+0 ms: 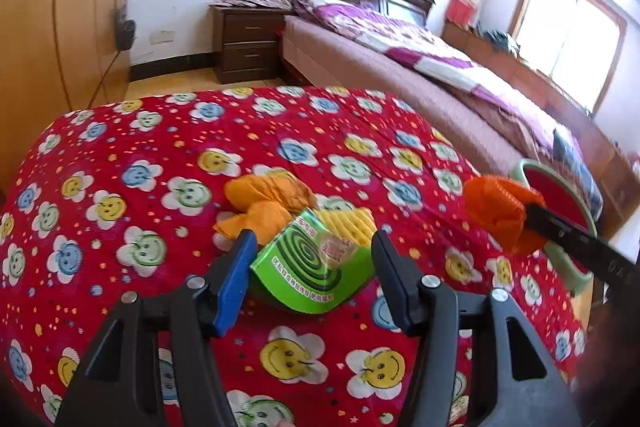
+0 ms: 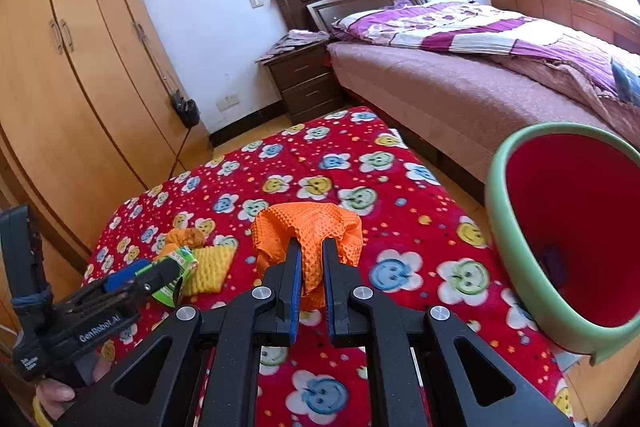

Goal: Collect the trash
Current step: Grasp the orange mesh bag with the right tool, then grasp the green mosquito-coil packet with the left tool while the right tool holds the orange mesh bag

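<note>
On the red flowered cloth (image 1: 160, 155): one green box (image 1: 316, 267); one yellow mesh piece (image 1: 344, 225); one crumpled yellow-orange wad (image 1: 268, 199). One orange mesh piece (image 2: 308, 231), held aloft. One green bin with red inside (image 2: 560, 247). Two tongs (image 1: 314, 247) (image 2: 311, 247).

The red flowered cloth (image 1: 132, 155) lay bare at its far and left parts, open to passage. The green box (image 1: 316, 263), yellow wrapper (image 1: 344, 223) and orange bag (image 1: 268, 203) crowded the centre; the green bin (image 2: 520, 267) blocked the right edge.
</note>
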